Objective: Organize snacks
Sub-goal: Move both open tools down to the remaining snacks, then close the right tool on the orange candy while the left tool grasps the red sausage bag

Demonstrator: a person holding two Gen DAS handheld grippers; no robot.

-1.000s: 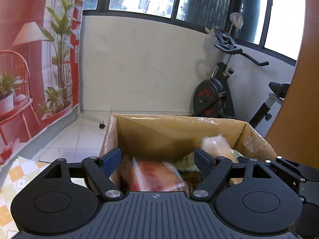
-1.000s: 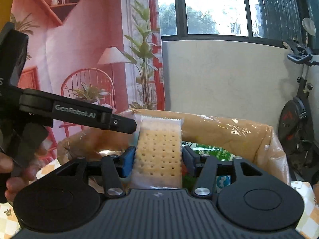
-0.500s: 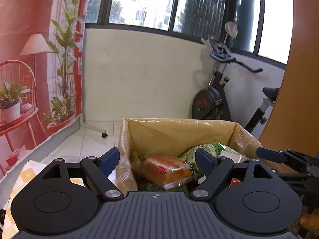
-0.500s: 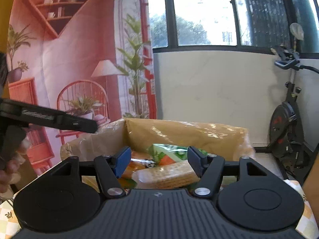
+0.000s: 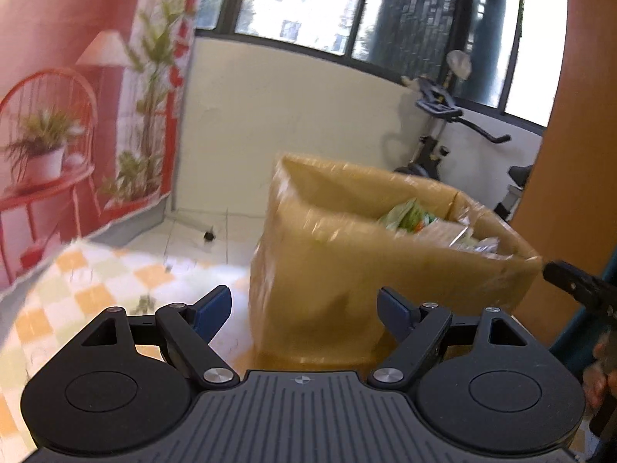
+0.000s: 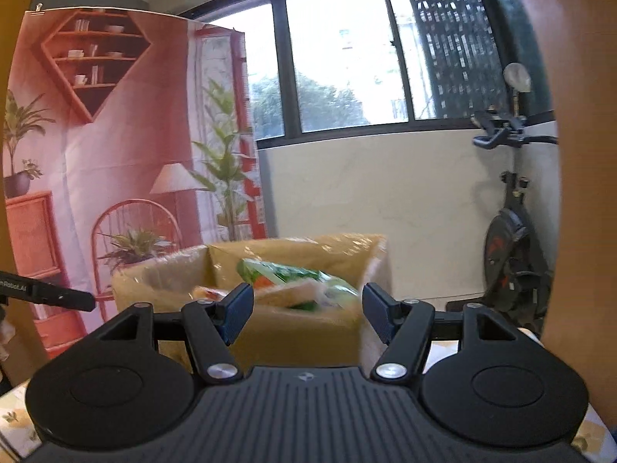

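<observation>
A tan cardboard box (image 5: 347, 254) wrapped in clear tape stands on the checked tablecloth (image 5: 77, 281); it also shows in the right wrist view (image 6: 293, 332). Inside it lie several snack packs, among them a green bag (image 6: 285, 274) and the cracker pack (image 6: 297, 293); the green bag shows in the left wrist view too (image 5: 408, 216). My left gripper (image 5: 304, 308) is open and empty, pulled back in front of the box's near left corner. My right gripper (image 6: 306, 306) is open and empty, just short of the box's near wall.
An exercise bike (image 6: 509, 239) stands on the floor behind the table at the right. A printed red backdrop (image 6: 96, 154) hangs at the left. An orange panel (image 5: 578, 154) is close on the right. The other gripper's tip (image 5: 574, 277) shows at the right edge.
My right gripper opened and let the cracker pack drop into the box, then drew back. My left gripper drew back and swung left, away from above the box.
</observation>
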